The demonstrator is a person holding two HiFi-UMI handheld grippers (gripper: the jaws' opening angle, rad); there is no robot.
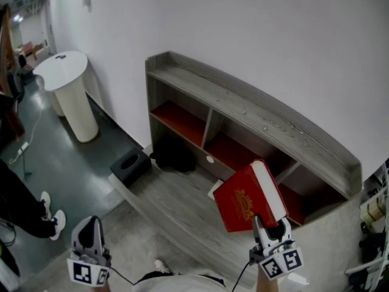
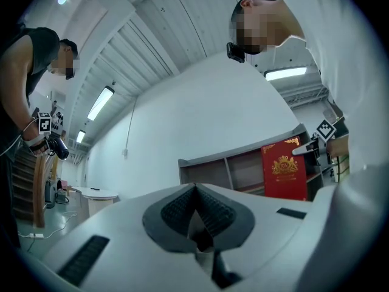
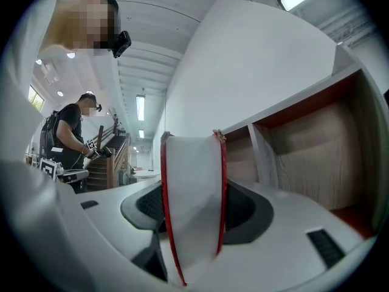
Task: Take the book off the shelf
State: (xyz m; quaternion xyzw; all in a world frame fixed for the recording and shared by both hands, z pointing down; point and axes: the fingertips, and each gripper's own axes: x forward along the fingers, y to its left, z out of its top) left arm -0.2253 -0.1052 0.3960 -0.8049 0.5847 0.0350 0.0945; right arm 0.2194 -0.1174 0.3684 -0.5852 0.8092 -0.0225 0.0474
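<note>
A thick red book (image 1: 246,198) with a gold emblem and white page edges is clear of the grey shelf unit (image 1: 255,111), tilted in front of its lower right compartment. My right gripper (image 1: 270,229) is shut on the book's lower corner. In the right gripper view the book (image 3: 193,193) stands edge-on between the pads, with the shelf (image 3: 316,151) behind it. In the left gripper view the book (image 2: 284,170) hangs upright before the shelf (image 2: 237,163). My left gripper (image 1: 90,239) hovers low at the left, far from the shelf. Its pads (image 2: 182,207) meet with nothing between them.
A round white pedestal table (image 1: 64,72) stands at the far left by the wall. A black box (image 1: 129,166) and a dark bag (image 1: 174,154) lie at the shelf's left foot. Another person (image 2: 36,102) with grippers stands to the left, their shoes (image 1: 48,215) on the floor.
</note>
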